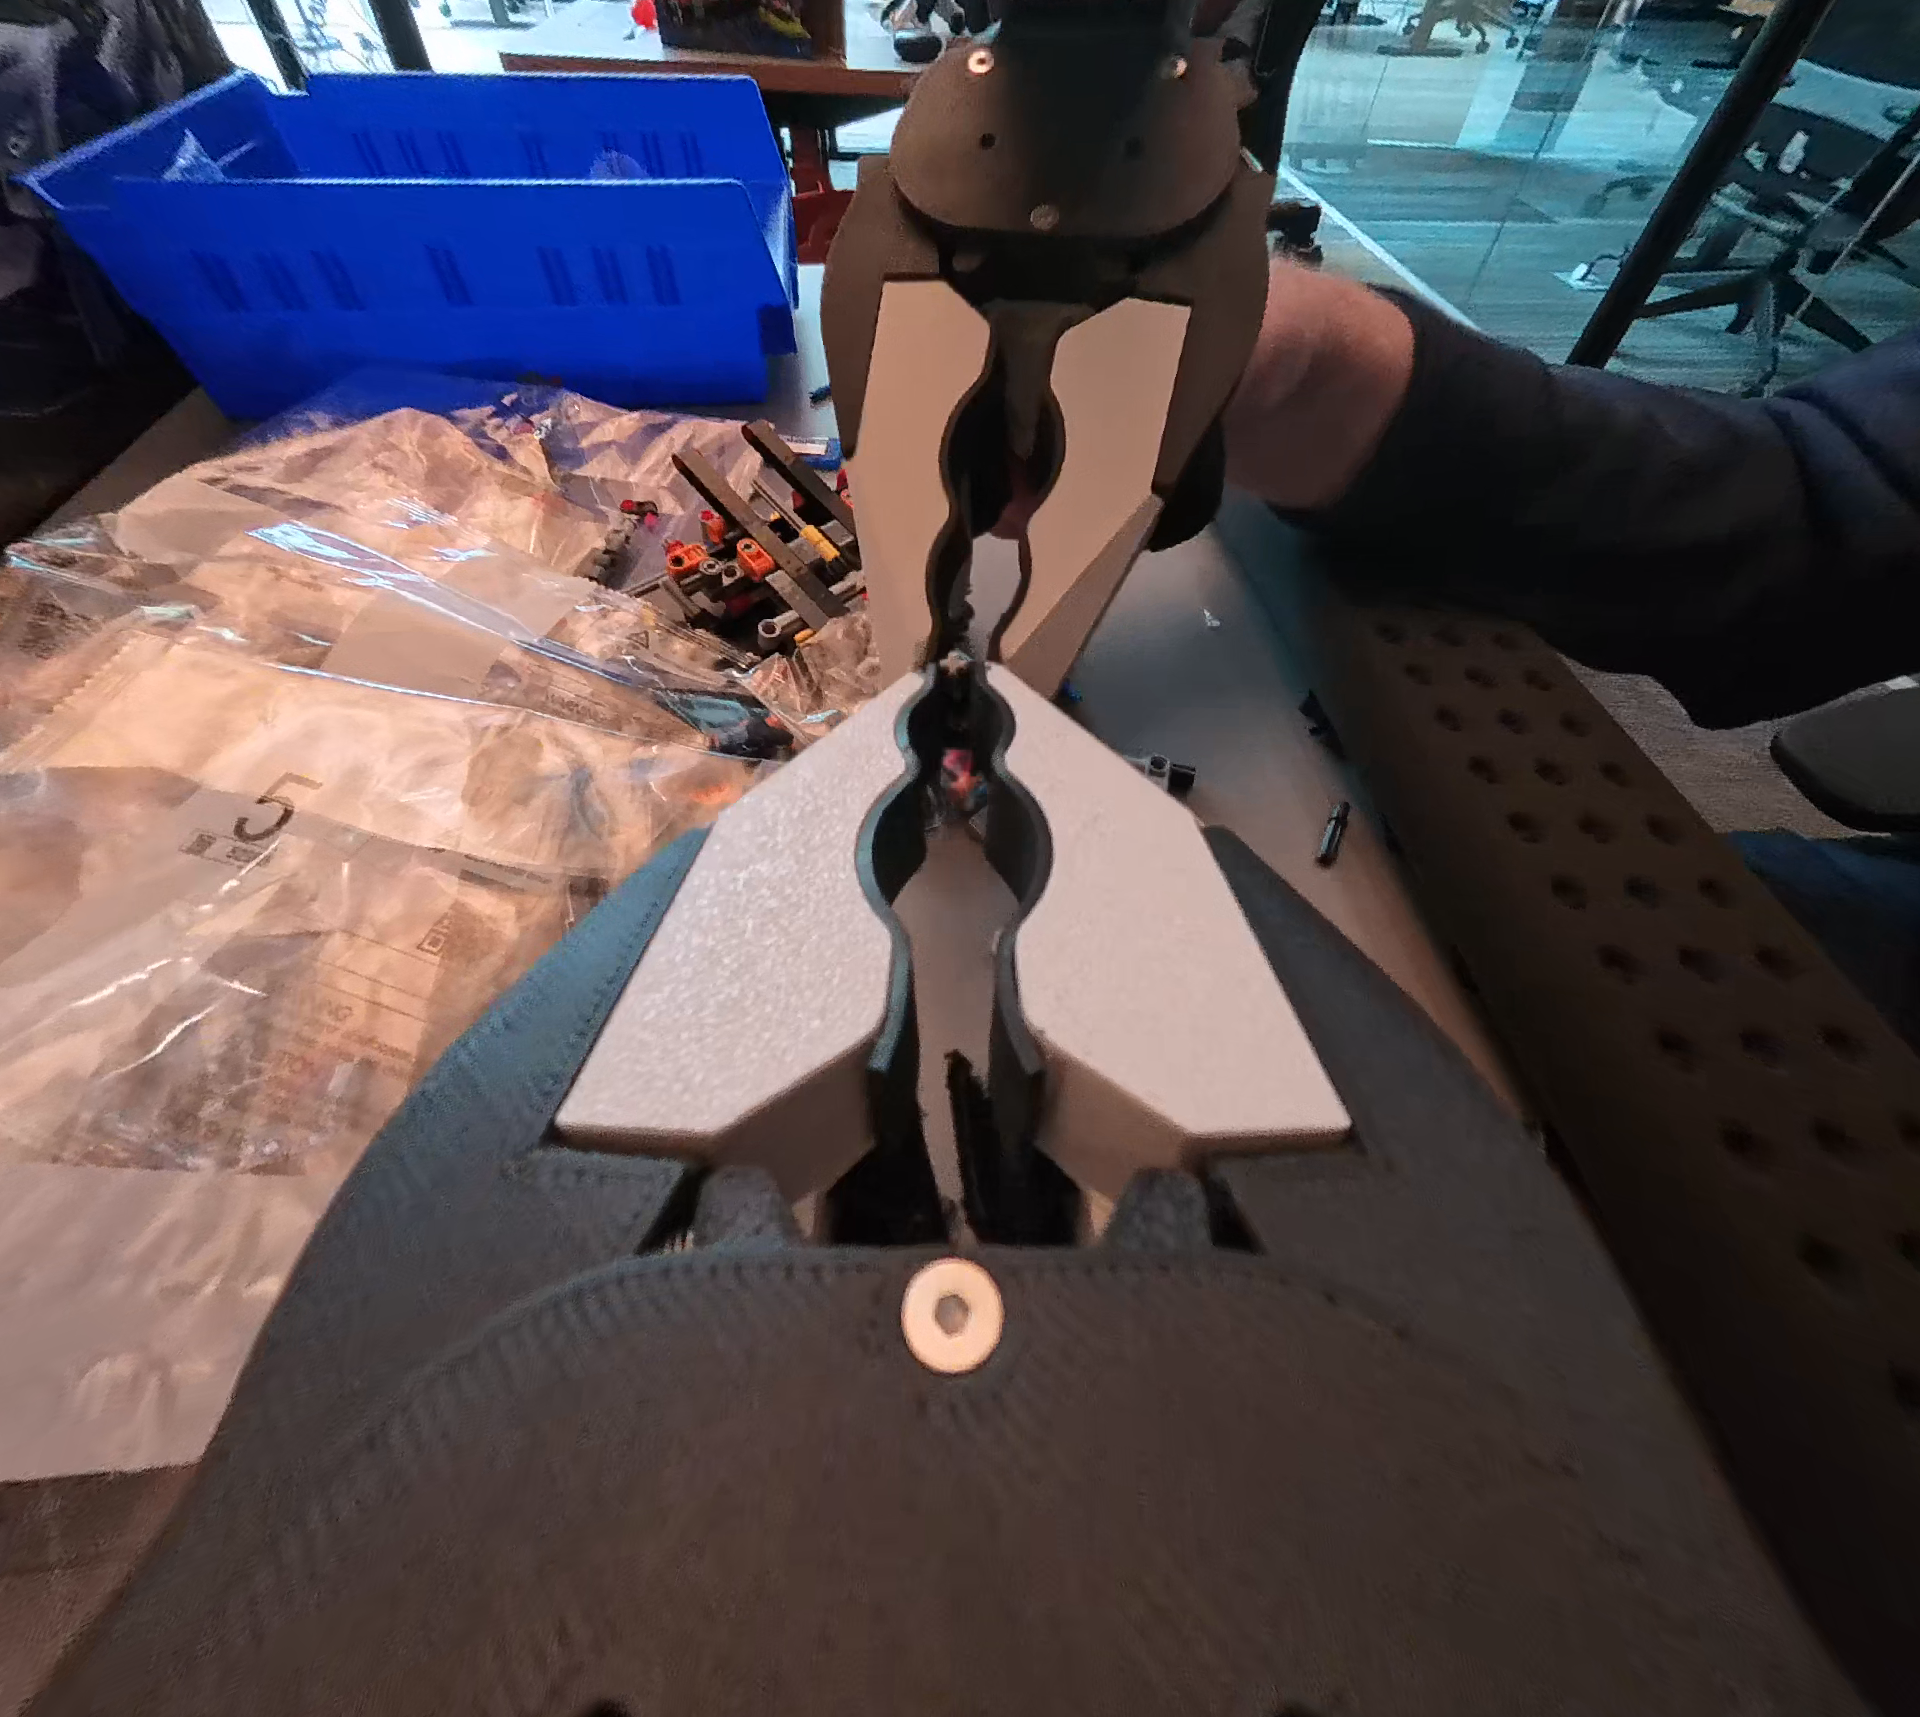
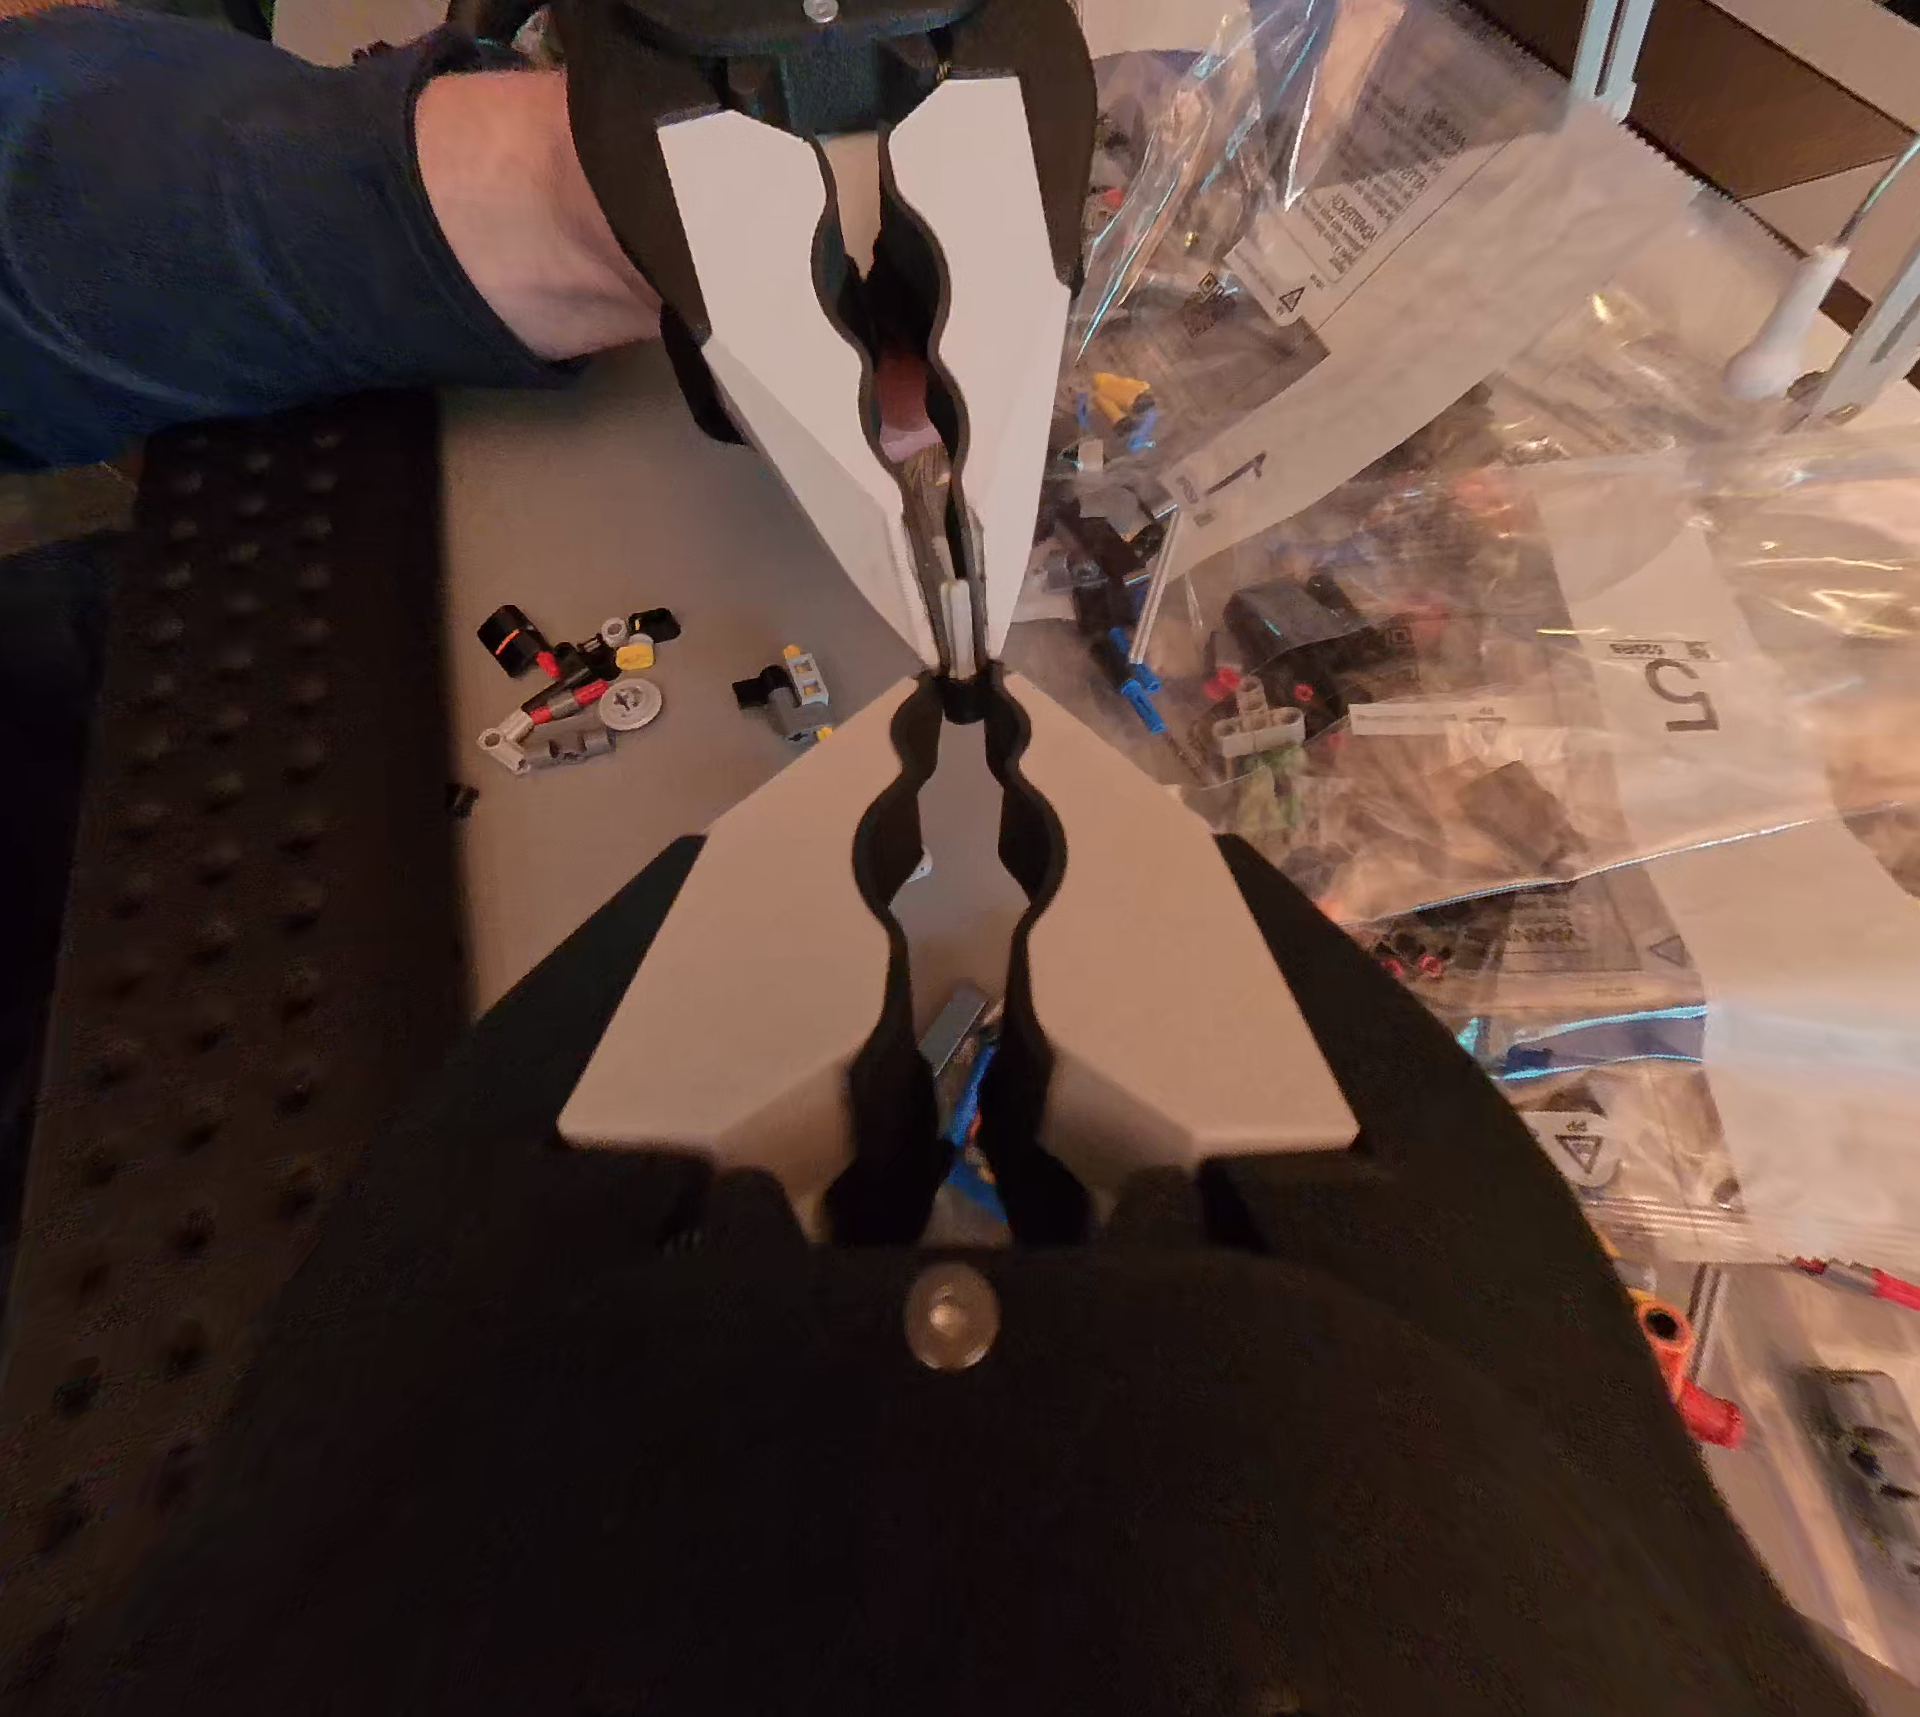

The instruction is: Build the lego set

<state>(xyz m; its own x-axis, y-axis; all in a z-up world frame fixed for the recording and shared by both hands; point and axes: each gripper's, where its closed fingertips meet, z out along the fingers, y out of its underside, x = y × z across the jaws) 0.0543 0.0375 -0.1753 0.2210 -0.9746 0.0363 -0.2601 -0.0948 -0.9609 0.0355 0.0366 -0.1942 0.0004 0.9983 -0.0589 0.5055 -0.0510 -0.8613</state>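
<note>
Nose to nose above the counter — left tongs clenched on a white pin, long axis in line with right tongs, clenched on a black connector just touching it. Neither arm nearer — push straight along axis.

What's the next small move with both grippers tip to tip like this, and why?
Probably a short straight push together along the shared axis. The right gripper pinches a small black piece, and the left gripper opposite holds a thin white piece whose end meets it. They look lined up but not clearly seated; the joint is too small to confirm.
</note>
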